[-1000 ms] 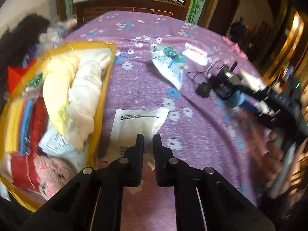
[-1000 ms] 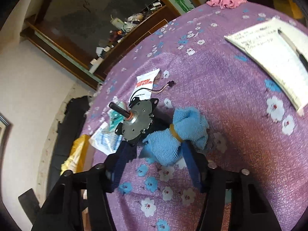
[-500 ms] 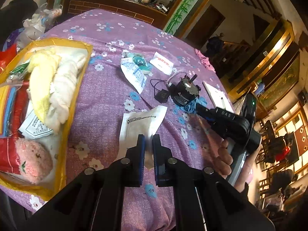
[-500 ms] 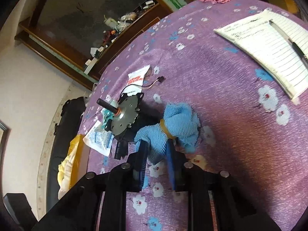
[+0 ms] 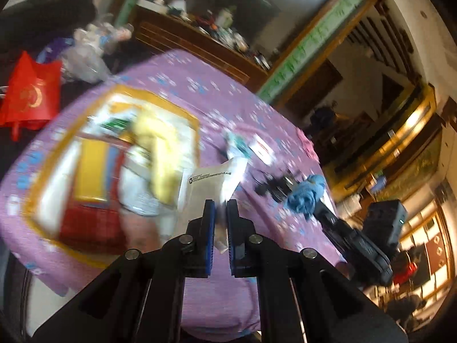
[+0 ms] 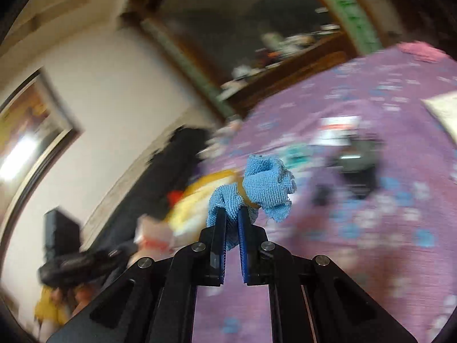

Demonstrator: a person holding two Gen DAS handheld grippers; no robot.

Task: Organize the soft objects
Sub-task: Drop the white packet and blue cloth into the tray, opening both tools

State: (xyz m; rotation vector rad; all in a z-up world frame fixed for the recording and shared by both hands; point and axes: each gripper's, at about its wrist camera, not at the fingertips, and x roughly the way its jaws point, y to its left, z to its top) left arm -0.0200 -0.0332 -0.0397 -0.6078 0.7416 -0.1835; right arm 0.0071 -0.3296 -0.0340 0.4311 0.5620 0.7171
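Observation:
My left gripper [image 5: 220, 204] is shut on a flat white packet [image 5: 210, 183] and holds it up above the purple flowered tablecloth [image 5: 242, 103]. A yellow-rimmed tray [image 5: 42, 171] full of soft things lies to its left, blurred. My right gripper [image 6: 232, 213] is shut on a blue cloth bundle [image 6: 264, 187] tied with a yellow band, lifted off the table. In the left wrist view that blue cloth bundle [image 5: 305, 195] hangs at the tip of the right gripper [image 5: 324, 210], right of the packet.
A dark round motor with wires [image 6: 354, 163] and small white and teal packets [image 6: 337, 127] lie on the cloth. A paper pad [image 6: 445, 108] sits at the right edge, a pink cloth [image 6: 420, 50] at the far rim. A red bag [image 5: 30, 100] stands beyond the table.
The right gripper closed on the blue cloth and lifted it off the table. The left gripper raised the white packet and both swung toward the tray.

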